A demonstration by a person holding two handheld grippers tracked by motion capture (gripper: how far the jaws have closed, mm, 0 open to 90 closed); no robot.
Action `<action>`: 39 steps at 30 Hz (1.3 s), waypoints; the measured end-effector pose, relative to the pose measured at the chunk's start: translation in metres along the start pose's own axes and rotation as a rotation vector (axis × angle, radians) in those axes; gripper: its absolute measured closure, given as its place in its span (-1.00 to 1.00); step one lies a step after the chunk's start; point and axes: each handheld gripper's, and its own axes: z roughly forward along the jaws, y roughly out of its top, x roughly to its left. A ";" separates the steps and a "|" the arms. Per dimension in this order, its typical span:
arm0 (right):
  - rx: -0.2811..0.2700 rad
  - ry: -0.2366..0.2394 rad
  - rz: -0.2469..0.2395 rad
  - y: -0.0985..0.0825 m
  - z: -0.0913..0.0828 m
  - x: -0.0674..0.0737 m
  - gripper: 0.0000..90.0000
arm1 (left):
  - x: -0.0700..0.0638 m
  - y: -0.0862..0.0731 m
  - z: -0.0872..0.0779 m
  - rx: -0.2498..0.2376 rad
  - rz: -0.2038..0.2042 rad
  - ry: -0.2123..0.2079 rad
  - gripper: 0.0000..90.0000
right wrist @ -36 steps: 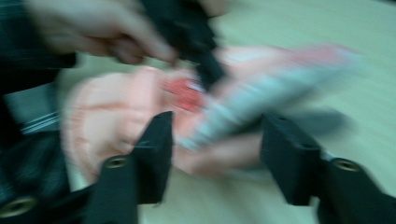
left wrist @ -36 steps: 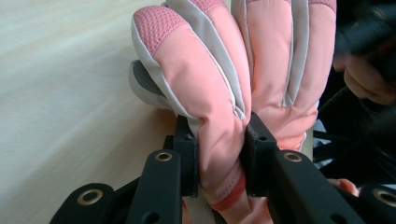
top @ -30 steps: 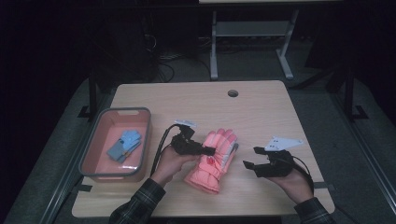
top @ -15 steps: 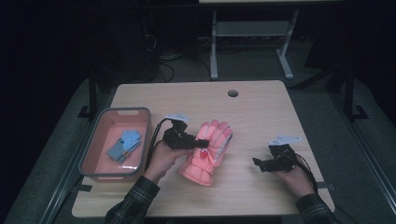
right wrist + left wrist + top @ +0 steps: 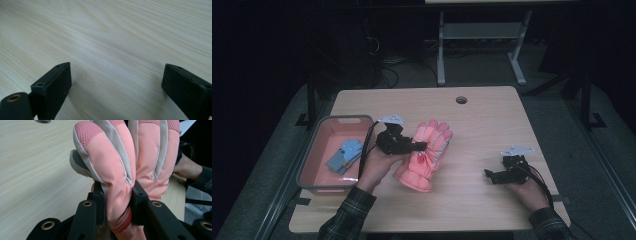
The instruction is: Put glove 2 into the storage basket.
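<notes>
A padded pink ski glove (image 5: 426, 153) with grey trim hangs above the wooden table (image 5: 472, 120), fingers pointing up and away. My left gripper (image 5: 418, 146) is shut on it, and in the left gripper view both black pads squeeze the pink glove (image 5: 117, 172) near its cuff. My right gripper (image 5: 490, 175) rests low at the table's right front. Its jaws have just been opening and now stand wide apart in the right gripper view, my right gripper (image 5: 116, 80) holding nothing over bare wood.
A pink plastic bin (image 5: 314, 155) sits at the table's left edge with a small blue glove (image 5: 345, 154) inside. A round cable hole (image 5: 461, 99) lies near the far edge. Dark floor and a metal stand lie beyond the table.
The left gripper lifted the pink glove and carried it leftward, tilting it upright. The right gripper let go of the glove, sank toward the table's right front and opened.
</notes>
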 end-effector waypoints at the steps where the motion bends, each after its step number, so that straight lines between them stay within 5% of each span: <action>1: -0.006 0.000 0.000 -0.001 0.000 0.000 -0.81 | 0.000 0.001 -0.003 -0.003 0.001 0.007 0.58; 22: -0.036 0.004 -0.008 -0.004 0.001 -0.002 -0.83 | 0.018 0.011 -0.078 -0.111 -0.015 0.126 0.57; 31: -0.036 0.002 -0.006 -0.004 0.001 -0.002 -0.83 | 0.030 0.019 -0.125 -0.126 -0.050 0.166 0.57; 39: -0.036 0.002 -0.008 -0.004 0.001 -0.002 -0.83 | 0.046 0.007 -0.164 -0.136 -0.108 0.207 0.57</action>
